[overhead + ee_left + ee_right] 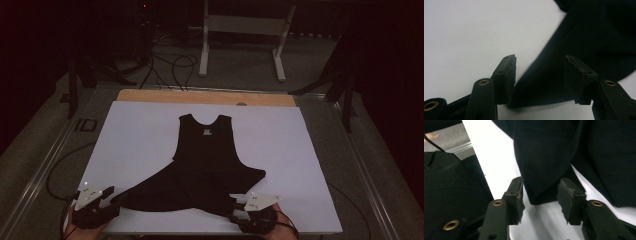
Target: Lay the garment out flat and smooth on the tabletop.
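Note:
A black sleeveless garment [205, 150] lies flat on the white table [135, 130], neck toward the far side and hem flared toward me. At the hem's left corner, my left gripper [112, 196] rests at the near edge. In the left gripper view its jaws [540, 65] stand apart, with the hem corner [554, 75] lying between them unpinched. My right gripper [234, 206] is at the hem's right corner. In the right gripper view it [541, 187] is open, with a fold of the black cloth [541, 165] hanging between the pads and a gap on each side.
A wooden strip [150, 96] borders the table's far edge. Beyond it stand a white metal frame [204, 45] and cables [170, 65] on the floor. Metal rails [45, 165] run along both sides. Dark fabric [449, 195] lies just off the table's near edge.

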`<action>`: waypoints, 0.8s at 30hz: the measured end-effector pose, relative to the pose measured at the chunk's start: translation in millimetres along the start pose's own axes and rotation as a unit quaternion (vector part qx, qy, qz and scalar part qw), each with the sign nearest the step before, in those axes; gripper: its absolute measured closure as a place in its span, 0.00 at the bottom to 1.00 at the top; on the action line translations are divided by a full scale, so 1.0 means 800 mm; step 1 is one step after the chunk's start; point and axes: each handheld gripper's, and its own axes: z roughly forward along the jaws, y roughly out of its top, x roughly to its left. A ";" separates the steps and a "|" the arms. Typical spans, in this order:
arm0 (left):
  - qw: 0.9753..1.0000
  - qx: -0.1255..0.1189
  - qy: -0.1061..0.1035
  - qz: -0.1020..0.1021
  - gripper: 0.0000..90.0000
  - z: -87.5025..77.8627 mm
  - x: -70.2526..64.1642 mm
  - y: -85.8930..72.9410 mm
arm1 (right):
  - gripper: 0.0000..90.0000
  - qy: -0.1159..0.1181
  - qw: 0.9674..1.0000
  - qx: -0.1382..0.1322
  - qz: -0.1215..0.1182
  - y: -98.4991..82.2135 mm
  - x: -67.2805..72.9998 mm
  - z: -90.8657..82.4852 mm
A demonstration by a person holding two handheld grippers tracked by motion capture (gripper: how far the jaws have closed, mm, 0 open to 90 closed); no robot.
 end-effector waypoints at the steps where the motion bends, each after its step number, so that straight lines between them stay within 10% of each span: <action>1: 1.000 -0.001 -0.006 0.004 0.49 0.001 -0.003 0.001 | 0.70 0.002 1.000 0.002 -0.002 0.001 0.000 0.002; 7: 0.999 0.002 -0.029 0.028 0.48 0.008 -0.018 0.004 | 0.96 0.007 1.000 0.001 0.000 0.008 -0.001 0.008; 13: 0.998 0.007 -0.048 0.035 0.48 0.013 -0.023 0.004 | 0.98 0.027 0.998 -0.057 0.018 0.023 -0.006 -0.004; 24: 0.996 0.026 -0.070 0.048 0.51 0.024 -0.026 0.004 | 0.98 -0.058 0.991 -0.108 0.048 0.093 -0.075 0.009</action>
